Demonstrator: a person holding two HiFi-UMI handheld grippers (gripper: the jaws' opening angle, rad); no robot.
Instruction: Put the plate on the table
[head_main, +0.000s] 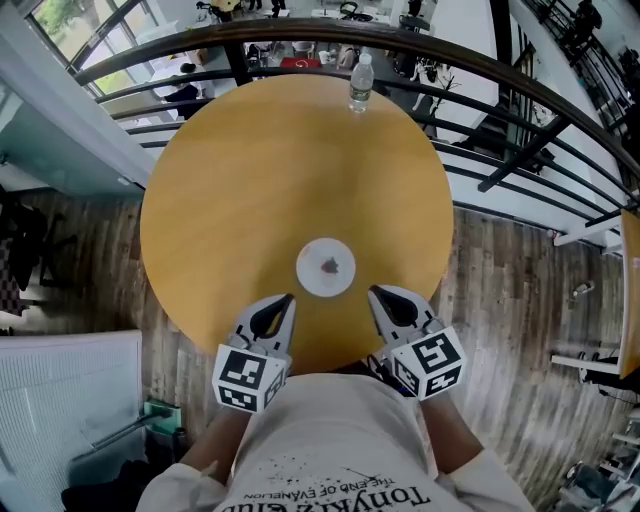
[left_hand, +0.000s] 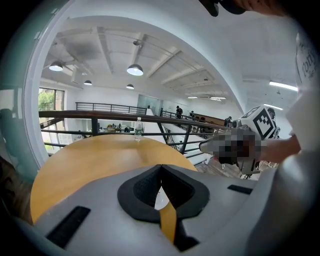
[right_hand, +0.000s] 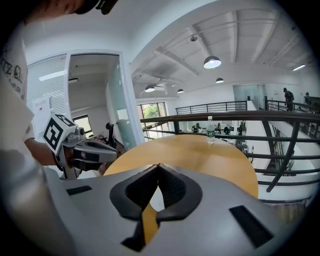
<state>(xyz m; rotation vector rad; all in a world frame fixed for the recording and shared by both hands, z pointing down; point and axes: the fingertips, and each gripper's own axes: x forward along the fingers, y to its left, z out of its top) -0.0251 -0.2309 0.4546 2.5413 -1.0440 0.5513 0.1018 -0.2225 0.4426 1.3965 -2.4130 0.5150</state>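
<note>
A small white plate with a dark reddish spot in its middle lies on the round wooden table, close to the near edge. My left gripper is shut and empty just left of the plate. On the plate's other side my right gripper is also shut and holds nothing. Both point at the plate without touching it. In the left gripper view the jaws meet at their tips, with a sliver of white plate behind them. The right gripper view shows the same: tips together, plate beyond.
A clear water bottle stands upright at the table's far edge, also seen as the bottle and the bottle. A dark curved railing runs behind the table. Wooden floor surrounds it, with a white panel at lower left.
</note>
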